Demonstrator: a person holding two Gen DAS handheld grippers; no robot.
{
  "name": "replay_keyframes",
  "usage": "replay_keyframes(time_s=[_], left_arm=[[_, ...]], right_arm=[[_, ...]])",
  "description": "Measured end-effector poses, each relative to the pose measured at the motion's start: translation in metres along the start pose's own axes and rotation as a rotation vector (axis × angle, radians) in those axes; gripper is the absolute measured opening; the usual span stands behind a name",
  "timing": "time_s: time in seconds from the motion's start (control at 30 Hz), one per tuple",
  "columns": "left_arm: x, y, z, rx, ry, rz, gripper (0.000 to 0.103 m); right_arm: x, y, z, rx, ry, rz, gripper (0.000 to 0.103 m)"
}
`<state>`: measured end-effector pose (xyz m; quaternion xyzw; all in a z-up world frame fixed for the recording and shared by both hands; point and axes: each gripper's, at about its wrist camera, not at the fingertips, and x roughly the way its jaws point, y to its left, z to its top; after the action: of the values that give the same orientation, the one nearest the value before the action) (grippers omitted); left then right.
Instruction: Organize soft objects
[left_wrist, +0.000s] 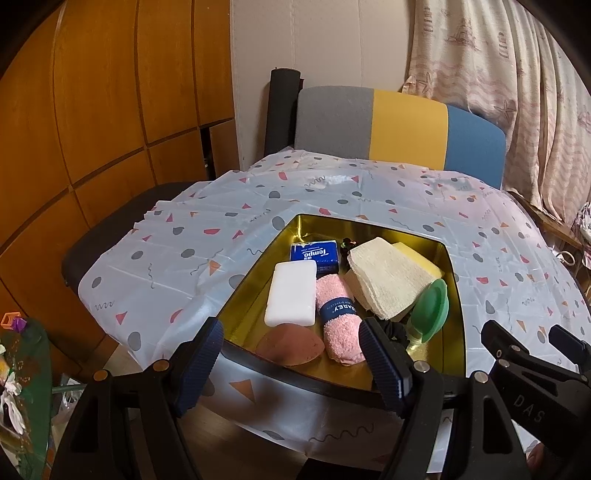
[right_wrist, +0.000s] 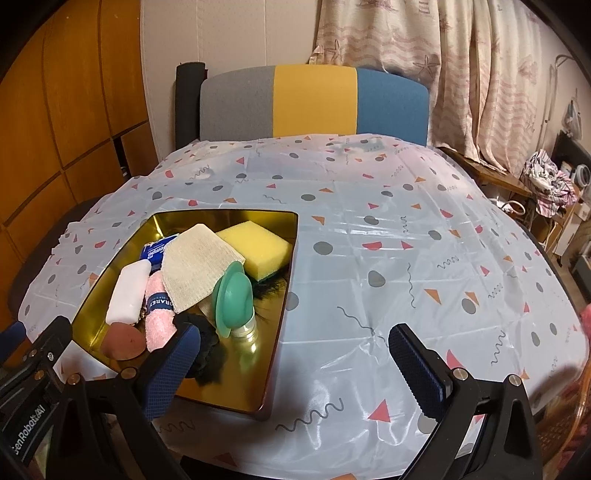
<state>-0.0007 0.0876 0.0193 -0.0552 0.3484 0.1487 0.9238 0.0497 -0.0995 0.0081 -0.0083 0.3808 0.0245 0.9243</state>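
Tongs first: the left gripper stands wide open with nothing between its ribbed blue pads, poised over the near edge of the gold tin tray. The right gripper is likewise spread wide and empty, its left pad over the tray's near corner, its right pad above bare tablecloth.

All the soft things lie inside the tray. Nearest the left gripper are a brown teardrop makeup sponge and a rolled pink fluffy towel wrapped in a navy band reading "BAREY" with the start hidden. Beside them lie a white rectangular sponge, a blue tissue pack printed "Tempo", a cream folded gauze cloth leaning over a yellow sponge, a green silicone cup-shaped item, and a black scrunchie.

"DAS" shows on the right gripper's body; "enRobot.AI" on the left's.

Right of the tray the patterned cloth lies open up to the round table's edge; a grey, yellow and blue chair back stands at the far side.
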Motion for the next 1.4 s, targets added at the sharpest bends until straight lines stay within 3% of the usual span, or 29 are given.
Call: replay_keyframes(time_s=[0.73, 1.1, 1.4], left_arm=[[0.0055, -0.0017, -0.0041, 0.015, 0.032, -0.007, 0.077], [-0.0012, -0.0093, -0.0050, 0.062, -0.011, 0.015, 0.077], [0.0002, -0.0086, -0.0058, 0.061, -0.002, 0.009, 0.076]], right_arm=[[0.0009, 0.0054, -0.0035, -0.012, 0.010, 0.008, 0.103], [0.0036, 0.0021, -0.0041, 0.002, 0.018, 0.018, 0.103], [0.0051, 0.0023, -0.0047, 0.003, 0.025, 0.025, 0.103]])
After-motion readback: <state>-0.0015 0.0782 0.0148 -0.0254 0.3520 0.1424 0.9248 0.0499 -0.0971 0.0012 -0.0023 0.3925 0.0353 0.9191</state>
